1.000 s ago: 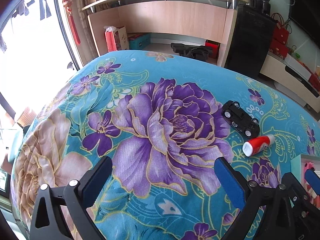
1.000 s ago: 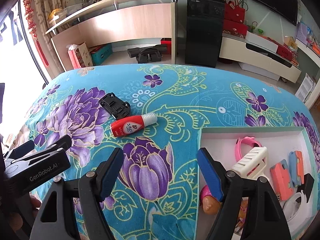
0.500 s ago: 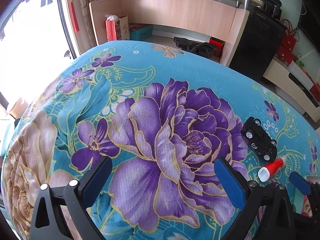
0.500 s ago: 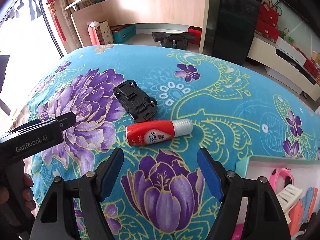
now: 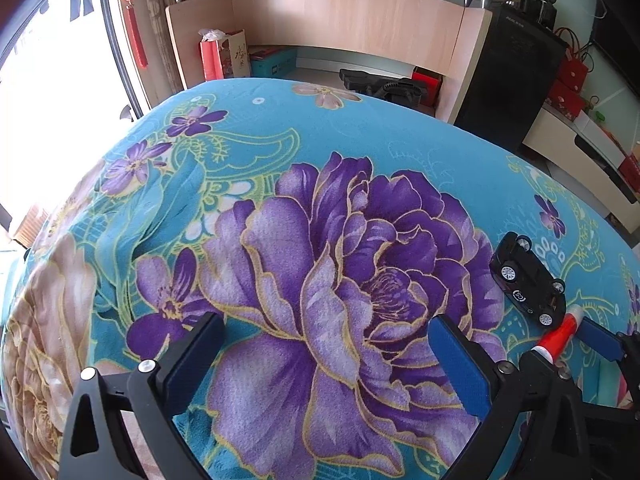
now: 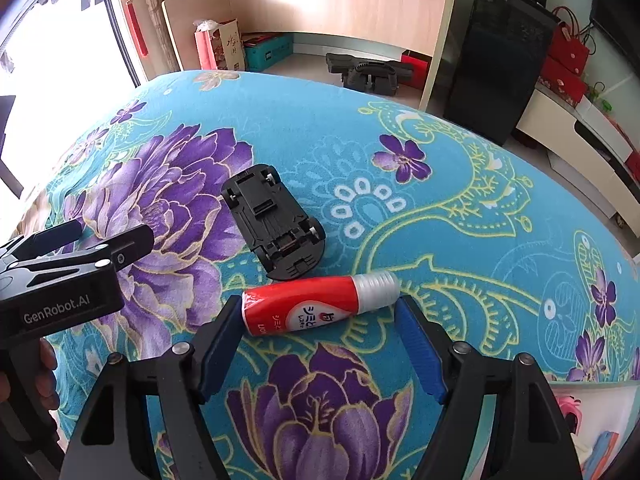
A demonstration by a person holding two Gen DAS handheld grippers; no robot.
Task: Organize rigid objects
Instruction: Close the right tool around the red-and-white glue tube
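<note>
A red tube with a grey cap [image 6: 316,309] lies on the flowered cloth, just ahead of my right gripper [image 6: 320,344]. That gripper stands open, its blue pads [image 6: 416,344] flanking the tube's ends without touching it. Behind the tube a black toy car [image 6: 276,224] rests upside down. My left gripper [image 5: 324,360] hangs open over a big purple flower with nothing between its fingers. The left wrist view shows the car [image 5: 528,282] and the tube [image 5: 558,336] at far right, beside the right gripper's blue tip [image 5: 600,338].
A white tray [image 6: 592,392] holding pink and orange items peeks in at the lower right of the right wrist view. The left gripper's body [image 6: 60,280] and a hand [image 6: 40,376] sit at left. Beyond the table are a wooden shelf unit, a black cabinet and red bags.
Both grippers moved left and lower toward the cloth. The tube and car now sit much closer to the right gripper; the tray slid almost out of its view. Both grippers stayed open.
</note>
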